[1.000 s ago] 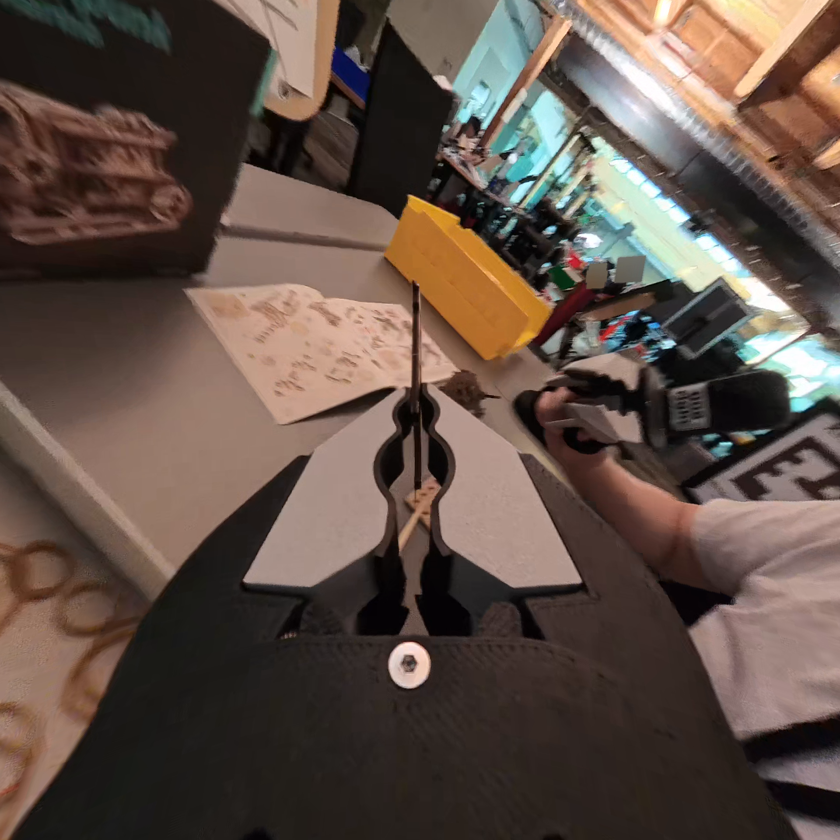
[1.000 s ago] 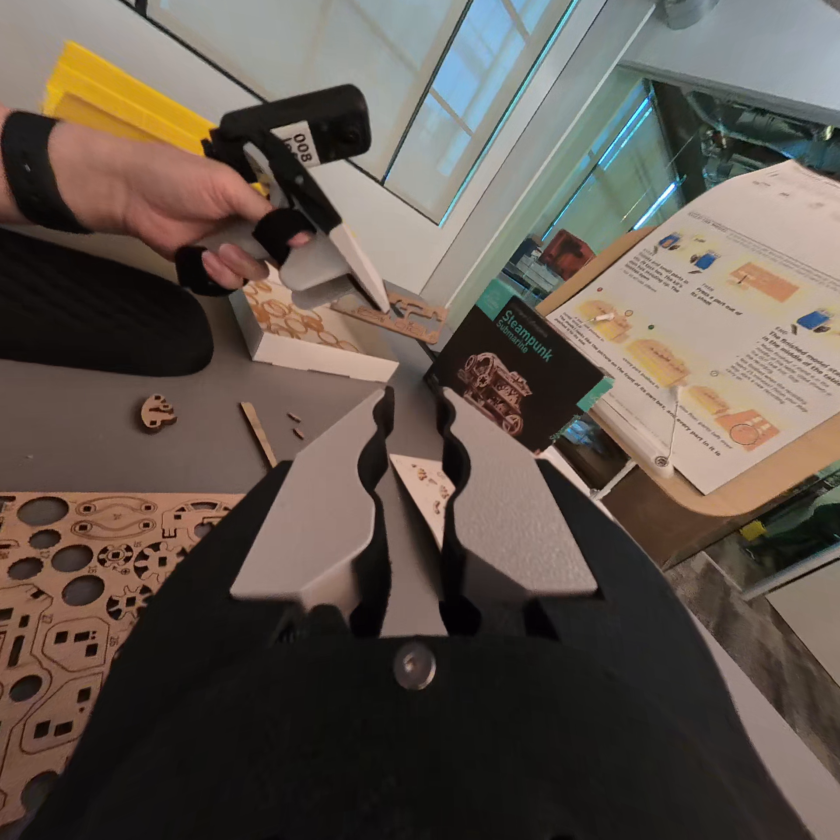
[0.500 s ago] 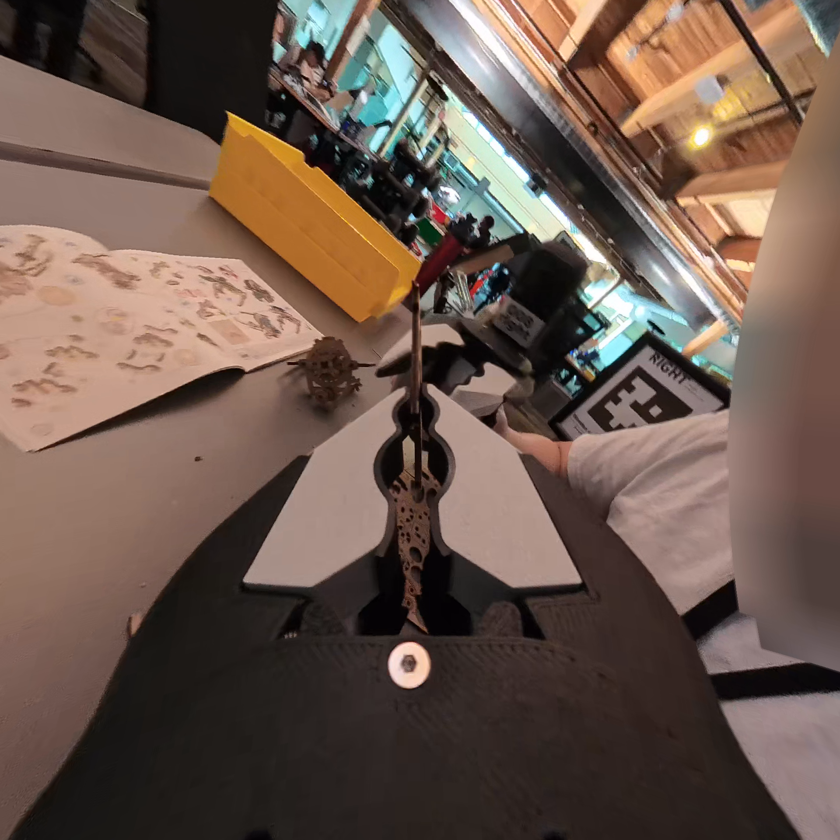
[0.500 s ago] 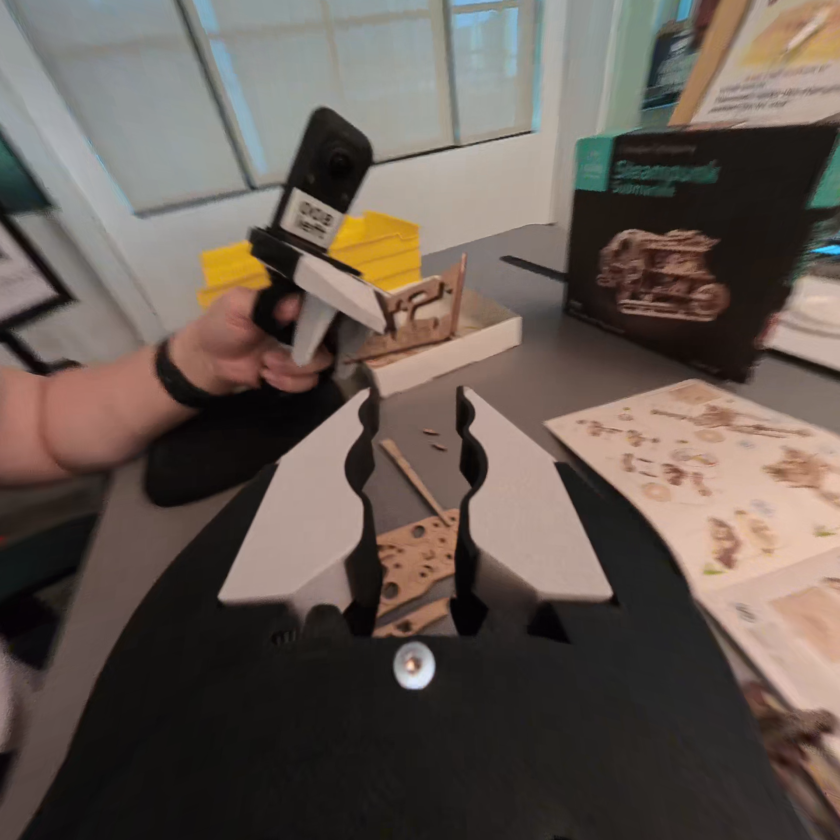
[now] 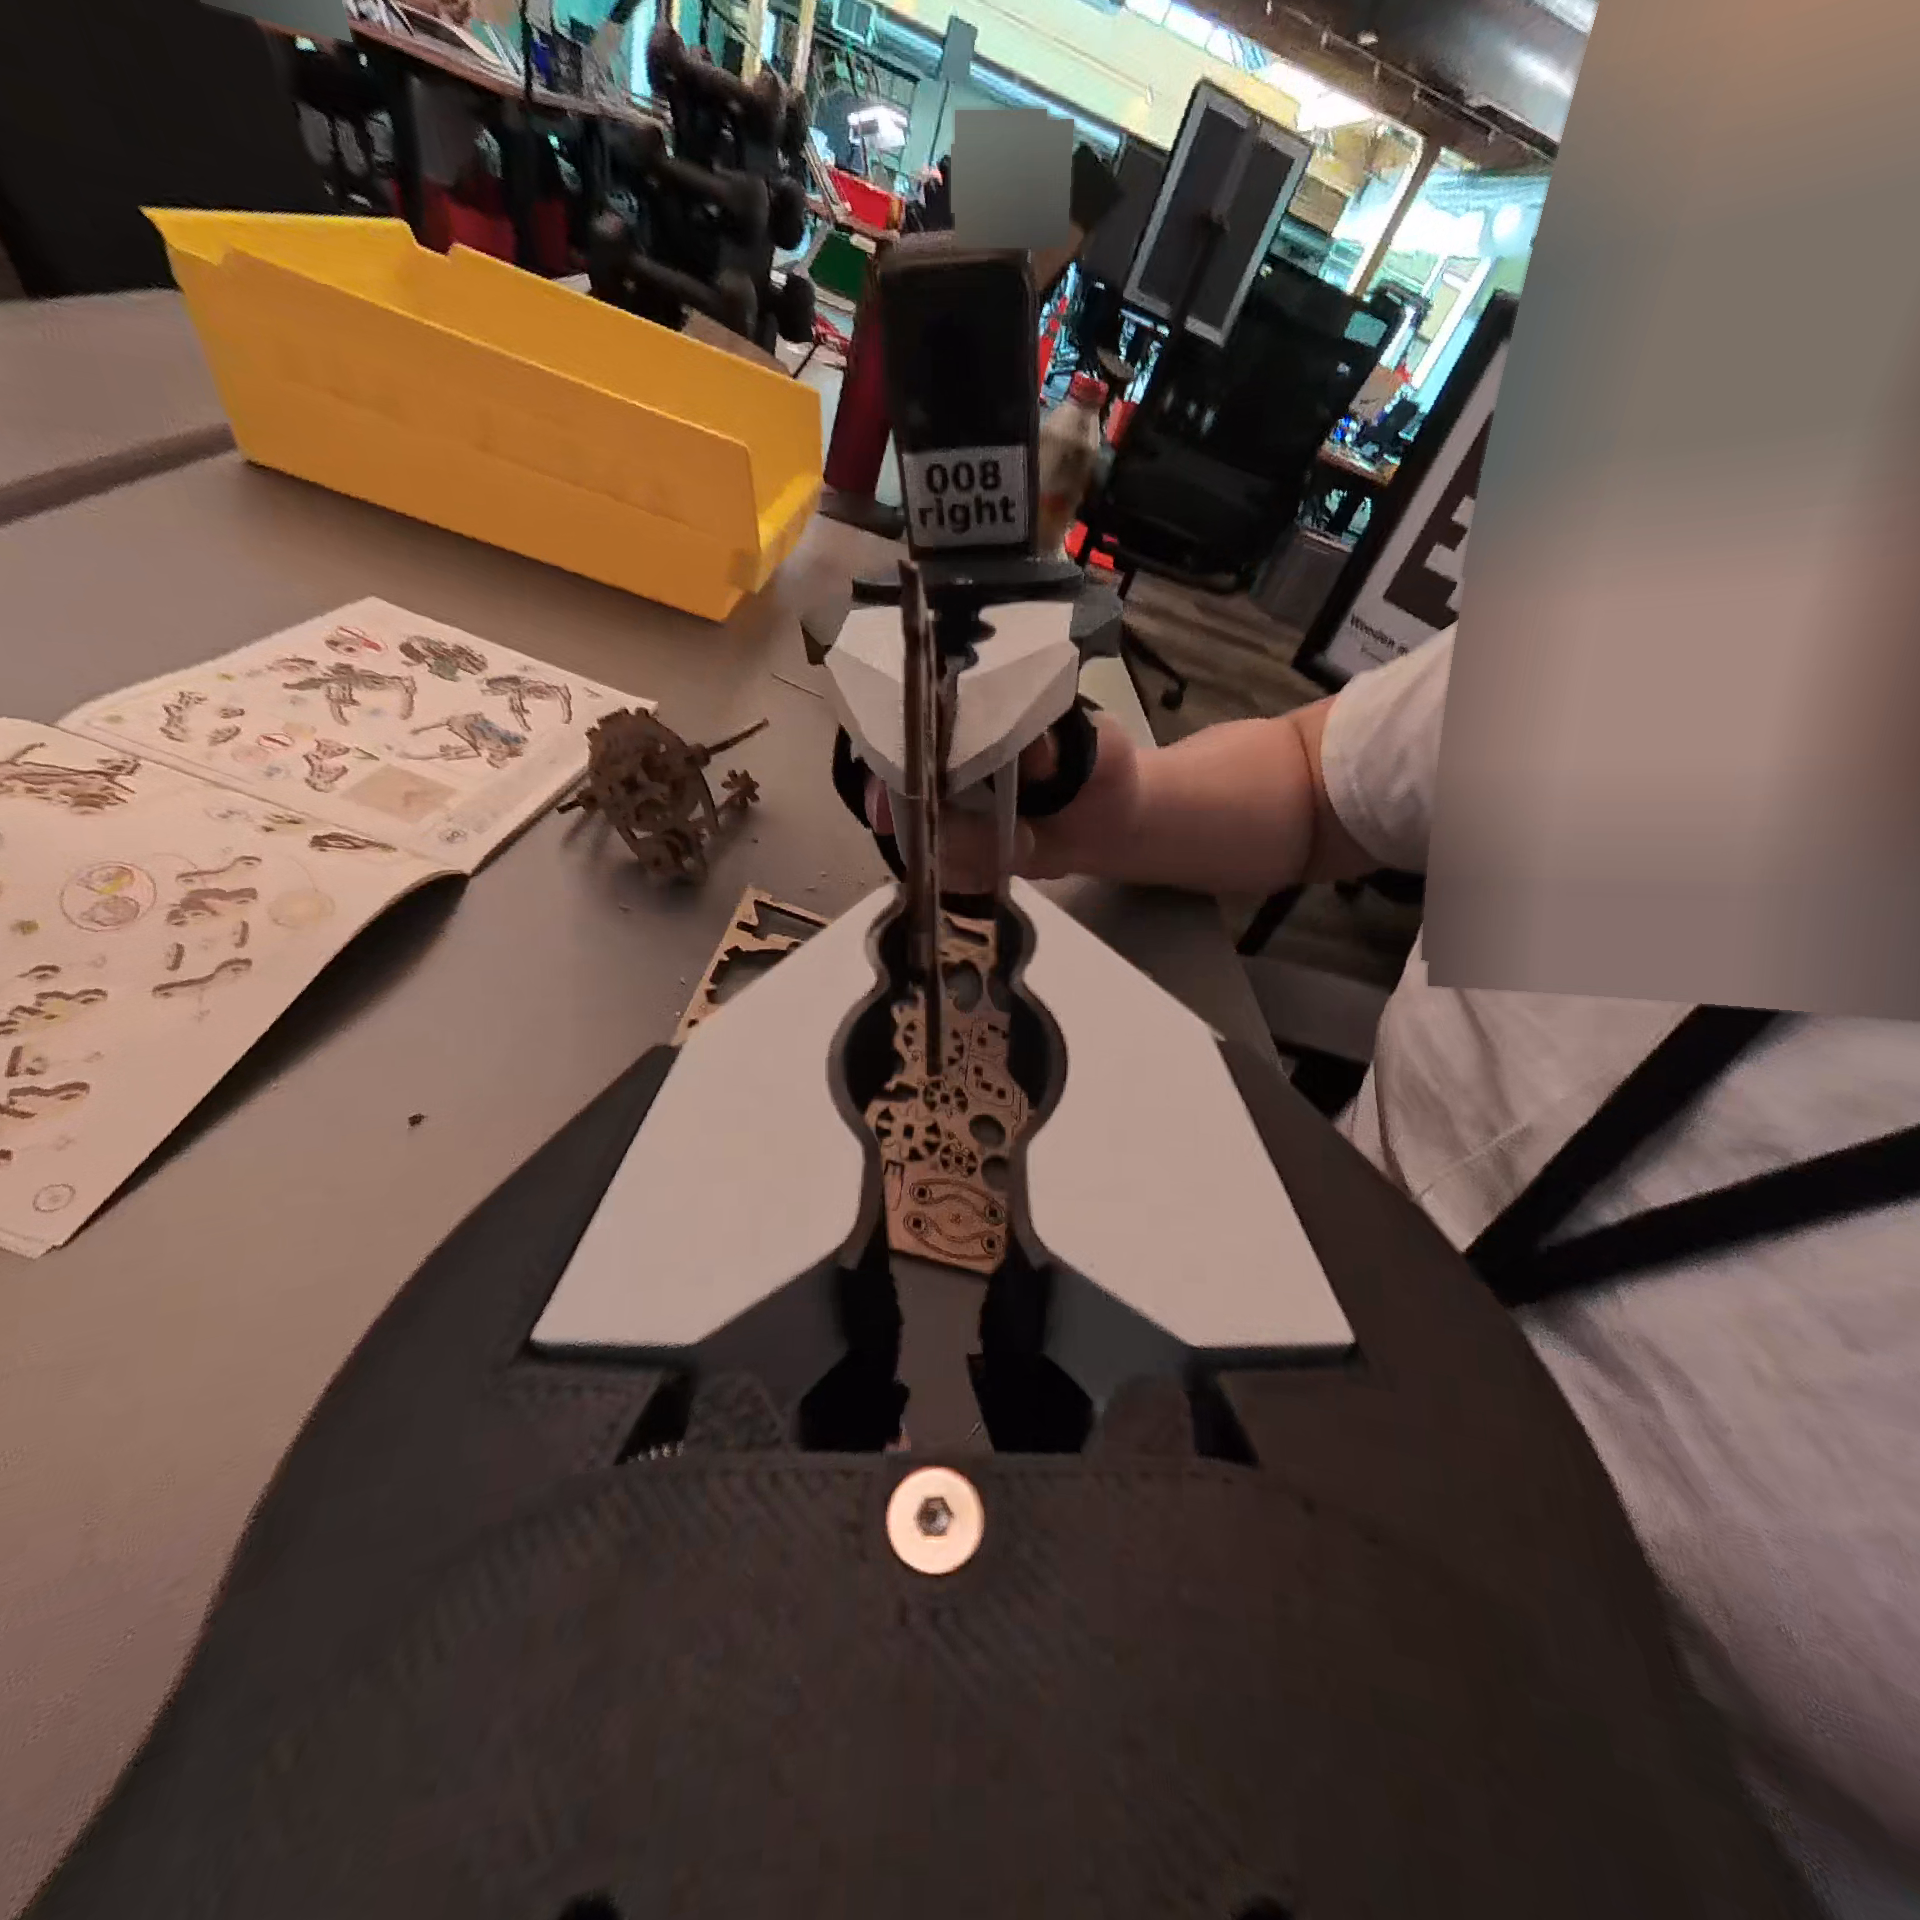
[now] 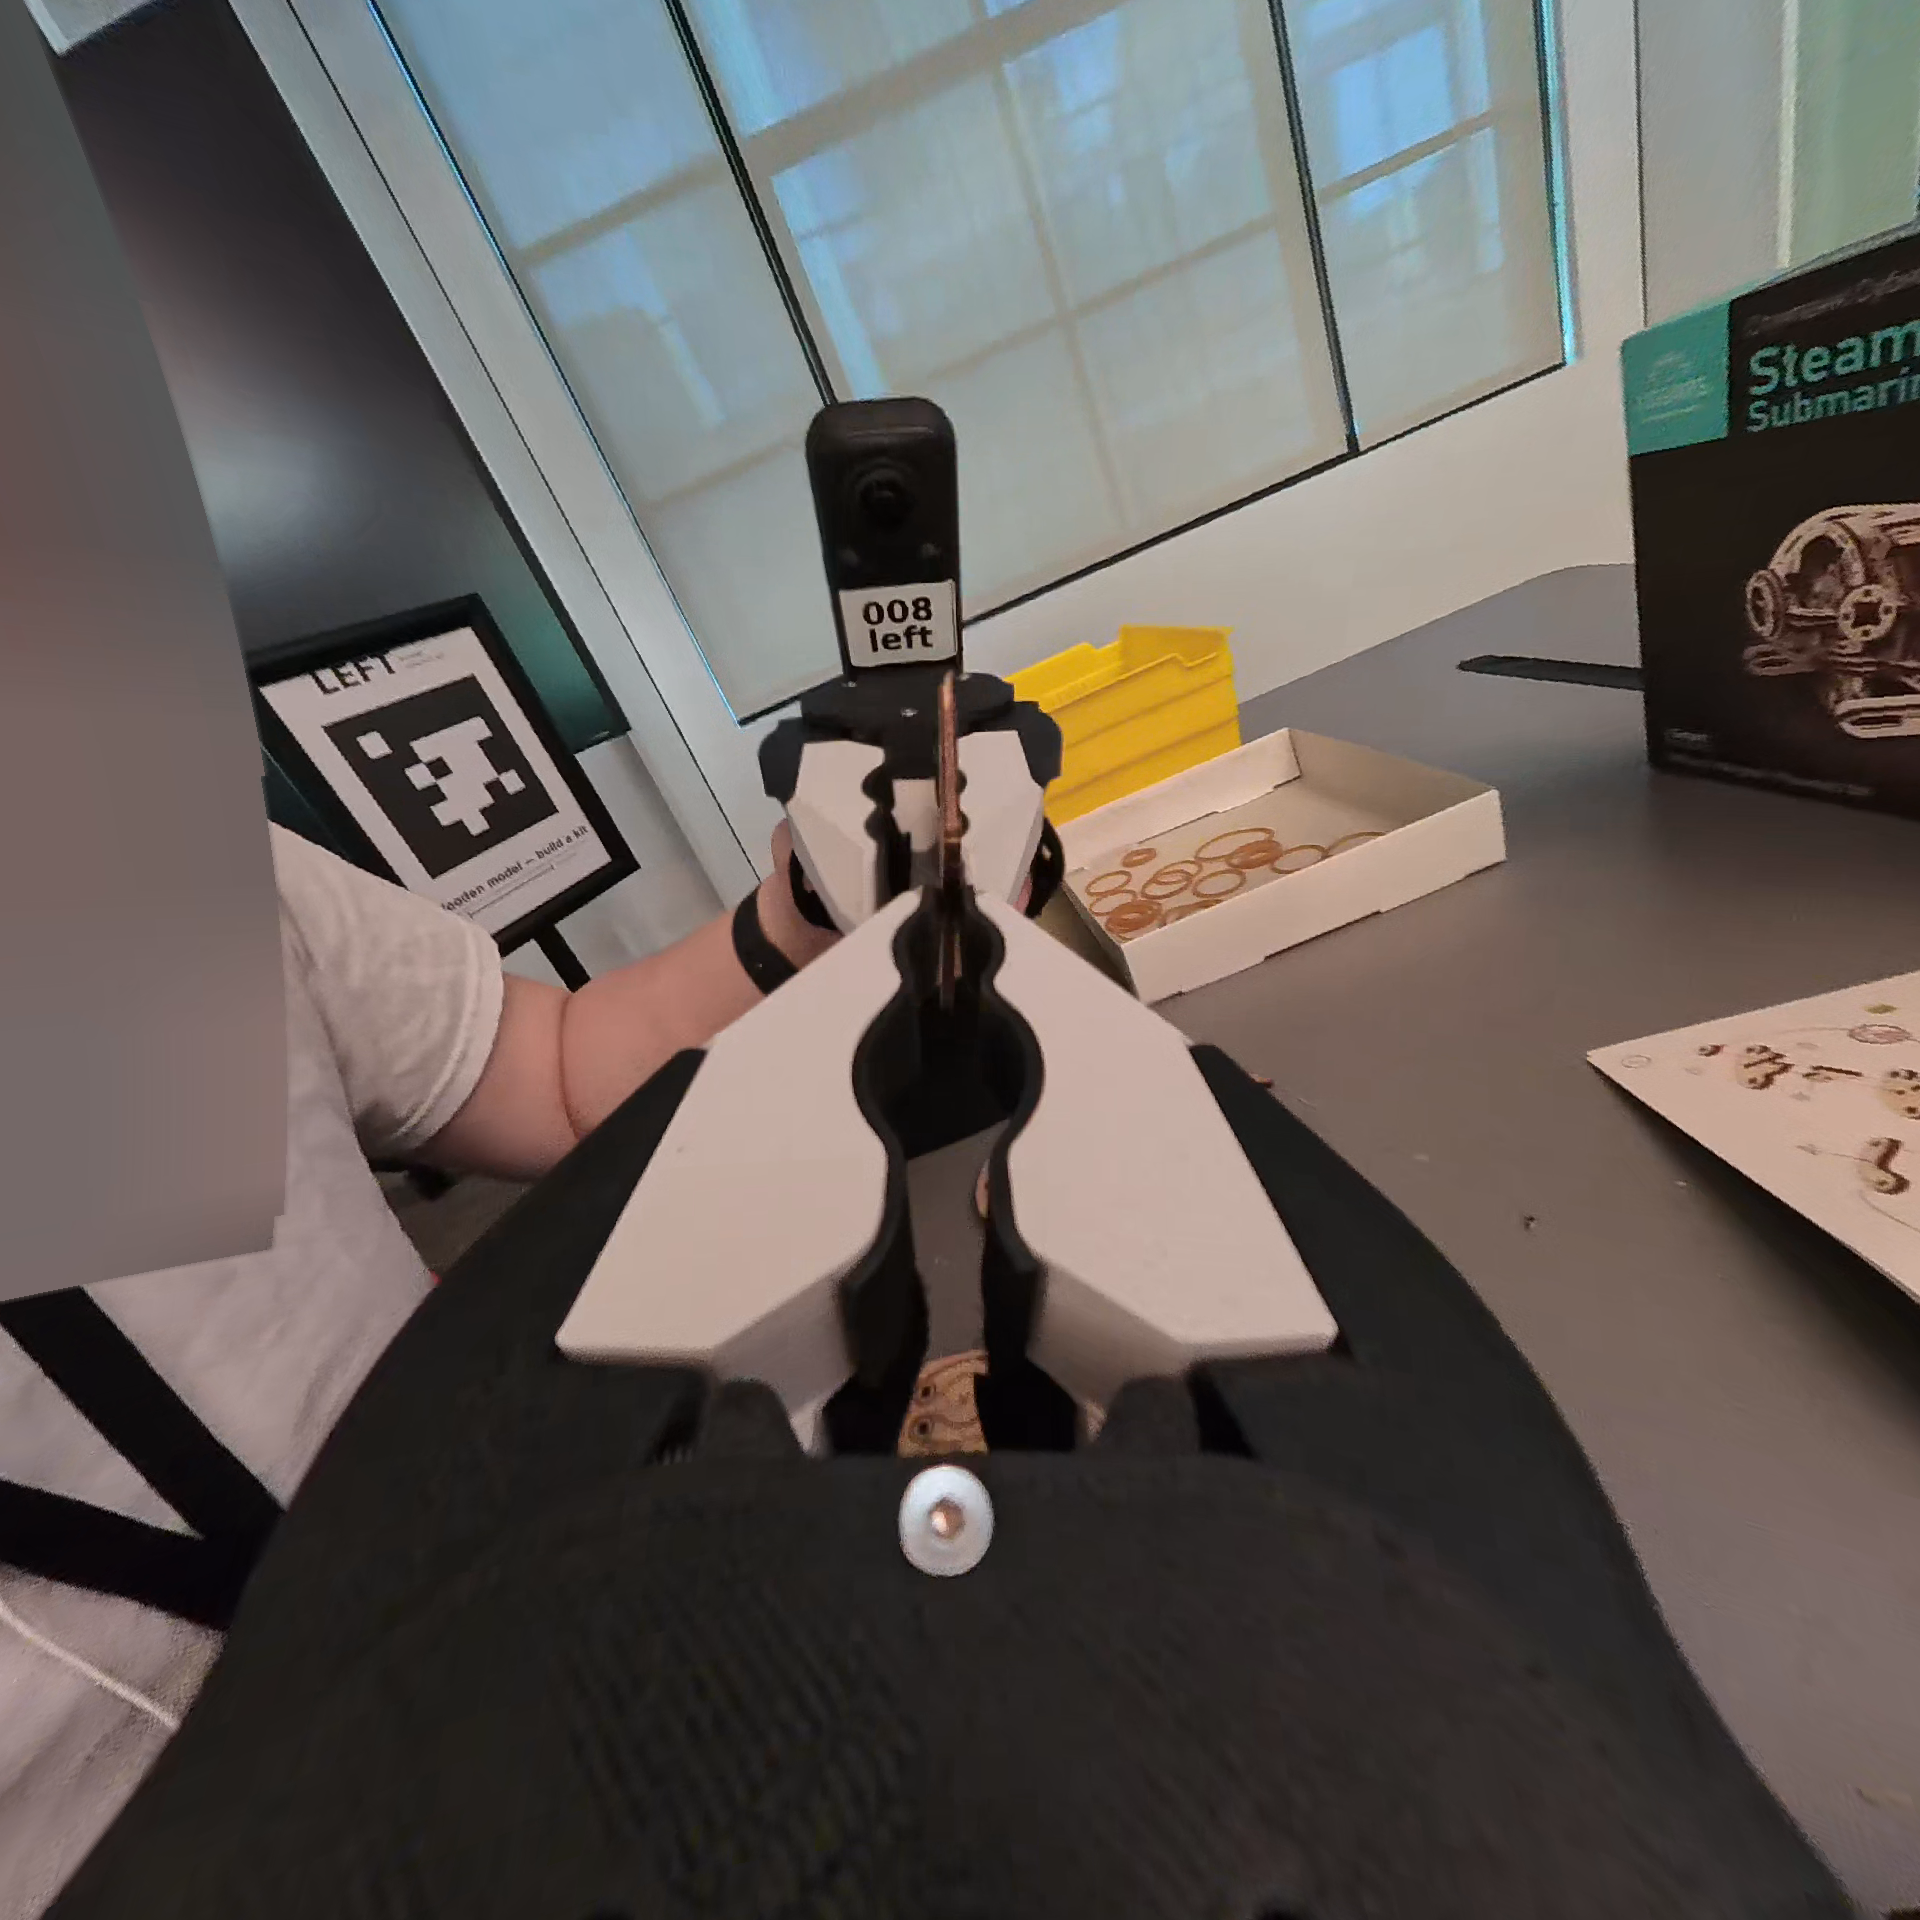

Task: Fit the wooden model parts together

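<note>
The left hand-held gripper (image 5: 925, 914) and the right hand-held gripper (image 6: 940, 909) face each other above the grey surface (image 5: 312, 1195), both pinching the same thin wooden part (image 5: 920, 790) edge-on between their closed tips. Below them lies a wooden parts sheet (image 5: 951, 1143), with a small gear assembly (image 5: 655, 790) beside an open booklet (image 5: 208, 852).

The setting was a makerspace-type workshop. Beyond the left gripper (image 5: 940, 914) stood crowded workbenches (image 5: 582, 114) and black equipment racks (image 5: 1216, 208) under exposed ceiling beams. Ahead of the right gripper (image 6: 943, 914) were large grid windows (image 6: 1039, 260), a framed marker sign (image 6: 436, 769), and a yellow parts bin (image 6: 1143, 707) on the grey table (image 6: 1455, 987).
</note>
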`<state>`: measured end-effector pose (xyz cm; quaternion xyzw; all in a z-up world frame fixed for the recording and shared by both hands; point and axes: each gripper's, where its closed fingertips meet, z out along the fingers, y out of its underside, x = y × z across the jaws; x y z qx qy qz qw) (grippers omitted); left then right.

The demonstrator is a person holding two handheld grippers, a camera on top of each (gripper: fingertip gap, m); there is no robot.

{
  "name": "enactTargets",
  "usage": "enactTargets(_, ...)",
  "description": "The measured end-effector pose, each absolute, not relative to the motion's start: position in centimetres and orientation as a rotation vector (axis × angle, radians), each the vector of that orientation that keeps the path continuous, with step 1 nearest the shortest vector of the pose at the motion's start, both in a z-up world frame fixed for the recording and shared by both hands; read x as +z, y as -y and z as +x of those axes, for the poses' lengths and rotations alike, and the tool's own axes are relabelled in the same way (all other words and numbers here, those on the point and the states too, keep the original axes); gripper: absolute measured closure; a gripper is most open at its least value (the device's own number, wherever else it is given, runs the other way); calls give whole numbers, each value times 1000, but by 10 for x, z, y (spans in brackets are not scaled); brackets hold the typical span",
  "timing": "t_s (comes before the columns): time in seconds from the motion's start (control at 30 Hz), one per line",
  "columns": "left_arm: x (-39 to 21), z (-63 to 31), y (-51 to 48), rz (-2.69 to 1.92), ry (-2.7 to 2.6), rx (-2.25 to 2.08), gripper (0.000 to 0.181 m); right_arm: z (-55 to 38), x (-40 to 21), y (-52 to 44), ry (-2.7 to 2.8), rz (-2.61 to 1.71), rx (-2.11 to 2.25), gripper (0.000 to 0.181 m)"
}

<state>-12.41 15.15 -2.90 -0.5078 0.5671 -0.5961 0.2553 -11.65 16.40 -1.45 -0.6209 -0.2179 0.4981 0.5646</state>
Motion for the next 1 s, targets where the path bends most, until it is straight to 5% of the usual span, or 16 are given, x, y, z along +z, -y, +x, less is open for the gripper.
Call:
enactTargets(0.1,-34,-126,-146,-1371,-1590,-1646,157,-116,-19,-165,517,-1493,1172,181)
enactTargets(0.43,-55,-128,-161,-1508,-1603,-1603,156,-106,-35,-176,453,-1612,1208,181)
enactTargets(1.0,-54,-123,-170,-1609,-1490,-1670,180,-107,-42,-176,380,-1677,1388,181)
